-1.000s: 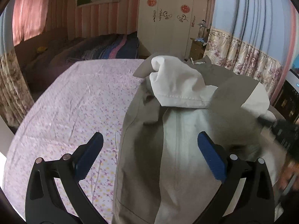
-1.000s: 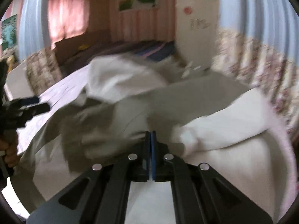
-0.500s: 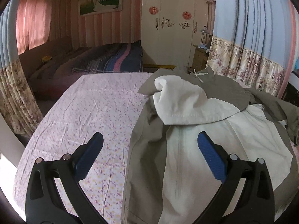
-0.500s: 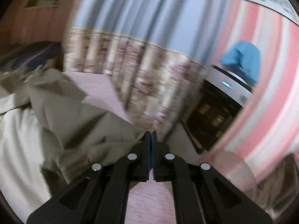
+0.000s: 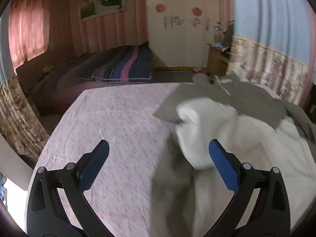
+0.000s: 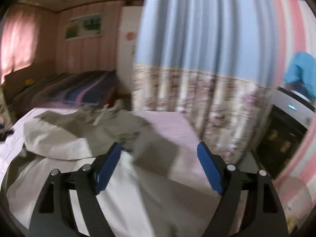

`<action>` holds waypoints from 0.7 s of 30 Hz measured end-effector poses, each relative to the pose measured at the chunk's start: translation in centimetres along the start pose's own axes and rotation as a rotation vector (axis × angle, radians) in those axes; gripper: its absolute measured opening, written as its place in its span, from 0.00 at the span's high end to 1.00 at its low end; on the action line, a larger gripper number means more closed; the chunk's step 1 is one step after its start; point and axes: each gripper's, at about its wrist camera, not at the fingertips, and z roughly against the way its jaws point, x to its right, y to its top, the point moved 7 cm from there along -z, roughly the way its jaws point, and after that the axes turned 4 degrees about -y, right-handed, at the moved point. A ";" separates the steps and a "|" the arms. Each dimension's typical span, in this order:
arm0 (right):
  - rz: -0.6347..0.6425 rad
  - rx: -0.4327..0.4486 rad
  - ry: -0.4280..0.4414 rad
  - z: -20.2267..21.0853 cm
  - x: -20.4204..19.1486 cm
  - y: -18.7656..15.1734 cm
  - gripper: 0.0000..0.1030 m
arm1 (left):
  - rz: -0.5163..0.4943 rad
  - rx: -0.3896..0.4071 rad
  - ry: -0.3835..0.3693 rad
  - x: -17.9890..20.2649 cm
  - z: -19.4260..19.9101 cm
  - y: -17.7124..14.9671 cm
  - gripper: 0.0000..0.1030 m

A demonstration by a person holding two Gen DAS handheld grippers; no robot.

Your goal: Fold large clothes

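A large jacket [image 5: 233,138] in cream and olive-grey lies spread on the right half of a bed with a pink flowered sheet [image 5: 118,122]. One cream sleeve [image 5: 199,122] is folded across its chest. My left gripper [image 5: 158,162] is open and empty, hovering over the jacket's left edge. In the right wrist view the jacket [image 6: 83,138] lies below and to the left. My right gripper [image 6: 159,164] is open and empty above the jacket's right side, with an olive sleeve [image 6: 156,150] between its jaws' line of sight.
A second bed with a striped dark blanket [image 5: 122,69] stands behind. A white wardrobe [image 5: 177,29] and a wooden nightstand [image 5: 217,59] are at the back. A blue and floral curtain [image 6: 197,59] hangs close on the right, beside a dark appliance [image 6: 282,138].
My right gripper has opened and let go of the jacket's right sleeve, which now lies out to the right. My left gripper has risen and stayed open.
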 end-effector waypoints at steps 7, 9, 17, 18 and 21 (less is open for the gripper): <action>0.050 -0.016 0.080 -3.8 -5.7 0.7 0.22 | 0.049 -0.022 0.035 -4.1 -5.5 3.8 0.03; 0.064 -0.024 0.090 -5.8 -6.2 0.9 0.22 | 0.020 -0.043 0.068 -4.5 -7.5 3.6 0.03; 0.043 -0.162 0.067 -15.9 -5.7 0.4 0.22 | 0.062 -0.136 -0.097 -3.8 -13.9 1.7 0.06; 0.042 -0.172 0.076 -16.7 -5.9 0.3 0.22 | 0.062 -0.140 -0.112 -3.5 -14.5 1.8 0.06; 0.050 -0.176 0.092 -17.9 -6.6 0.4 0.22 | 0.015 -0.144 -0.164 -1.7 -16.1 2.2 0.07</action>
